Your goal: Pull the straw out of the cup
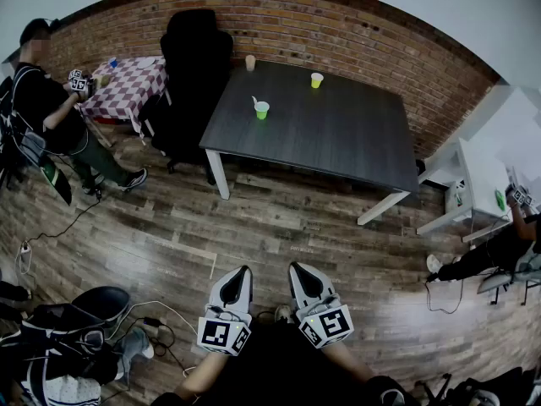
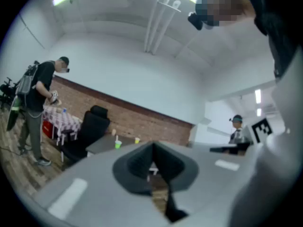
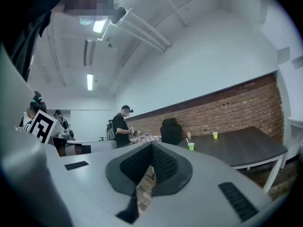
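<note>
Holding the left gripper (image 1: 243,271) and right gripper (image 1: 297,270) side by side, both clenched on nothing. Facing, well ahead of both, one dark grey rectangular table (image 1: 338,138) bearing three cups: small green plastic cup (image 1: 262,111) carrying one white straw (image 1: 254,101), yellow plastic cup (image 1: 317,80) and pale beige cup (image 1: 250,63) standing farther off.

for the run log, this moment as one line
left gripper: shut, empty | right gripper: shut, empty | straw: in green cup, untouched

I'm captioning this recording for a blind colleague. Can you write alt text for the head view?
The left gripper and right gripper, both shut, hang low over a wooden floor, far from a dark table holding a green cup with a straw and a yellow cup.
</note>
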